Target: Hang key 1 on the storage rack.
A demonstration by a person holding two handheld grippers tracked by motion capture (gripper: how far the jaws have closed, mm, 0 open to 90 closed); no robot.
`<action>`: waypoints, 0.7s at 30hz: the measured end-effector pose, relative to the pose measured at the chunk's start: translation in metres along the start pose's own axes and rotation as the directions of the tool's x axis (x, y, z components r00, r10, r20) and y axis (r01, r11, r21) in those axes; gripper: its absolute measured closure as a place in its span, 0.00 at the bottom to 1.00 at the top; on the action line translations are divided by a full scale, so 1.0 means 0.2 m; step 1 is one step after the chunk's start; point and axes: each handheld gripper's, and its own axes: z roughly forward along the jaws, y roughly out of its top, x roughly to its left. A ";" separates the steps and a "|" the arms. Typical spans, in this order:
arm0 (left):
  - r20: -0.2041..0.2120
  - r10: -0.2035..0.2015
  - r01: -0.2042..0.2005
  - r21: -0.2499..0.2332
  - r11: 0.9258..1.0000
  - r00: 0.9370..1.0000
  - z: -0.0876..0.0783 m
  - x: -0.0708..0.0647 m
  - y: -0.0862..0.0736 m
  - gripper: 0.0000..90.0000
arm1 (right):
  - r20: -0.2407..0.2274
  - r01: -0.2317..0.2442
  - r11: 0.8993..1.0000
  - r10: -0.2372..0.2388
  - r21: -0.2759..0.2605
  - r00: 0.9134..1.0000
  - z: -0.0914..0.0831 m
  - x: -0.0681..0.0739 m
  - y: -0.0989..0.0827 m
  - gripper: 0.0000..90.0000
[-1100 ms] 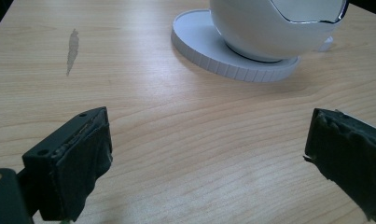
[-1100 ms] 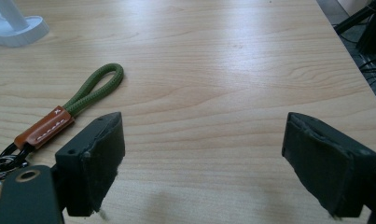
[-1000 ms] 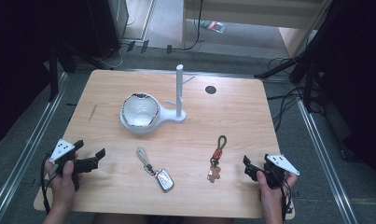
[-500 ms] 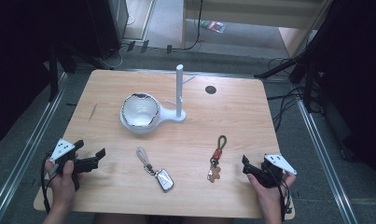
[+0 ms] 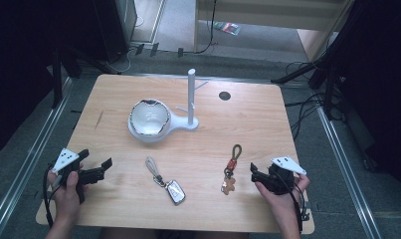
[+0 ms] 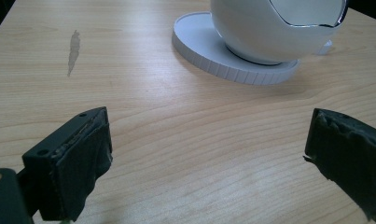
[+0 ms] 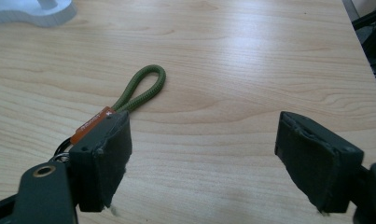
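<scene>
At the near edge of the wooden table (image 5: 248, 114), two hands each hold a gripper low over the wood. The left gripper (image 5: 96, 167) sits by the near left corner, its jaws spread wide with nothing between them, facing the white bowl (image 5: 148, 117) on its round stand (image 5: 185, 124). The right gripper (image 5: 252, 174) sits near the right corner, jaws also wide apart and empty, just beside a green cord keychain (image 7: 141, 91). Between the two grippers lies a silver key fob (image 5: 174, 191) on a grey loop. A white post (image 5: 191, 94) stands behind the bowl.
</scene>
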 end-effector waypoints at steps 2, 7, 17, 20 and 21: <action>0.000 0.000 0.000 0.000 1.000 1.000 0.00 0.00 0.00 0.01 | 0.008 0.029 0.999 -0.030 0.025 1.000 0.00 0.01 0.02 0.21; 0.002 -0.001 0.001 0.002 1.000 1.000 0.00 0.00 0.00 0.01 | 0.003 0.074 0.992 -0.075 0.103 0.997 0.01 0.07 0.06 0.24; 0.003 -0.006 0.006 -0.003 1.000 1.000 0.00 0.00 0.00 0.01 | 0.010 0.081 0.970 -0.085 0.231 0.996 0.05 0.14 0.13 0.25; 0.001 -0.007 0.007 -0.003 1.000 1.000 0.00 0.00 0.00 0.01 | 0.007 0.076 0.956 -0.081 0.283 0.997 0.08 0.17 0.16 0.24; 0.001 -0.006 0.006 -0.004 1.000 1.000 0.00 0.00 0.00 0.01 | 0.002 0.079 0.953 -0.083 0.291 0.997 0.08 0.17 0.16 0.24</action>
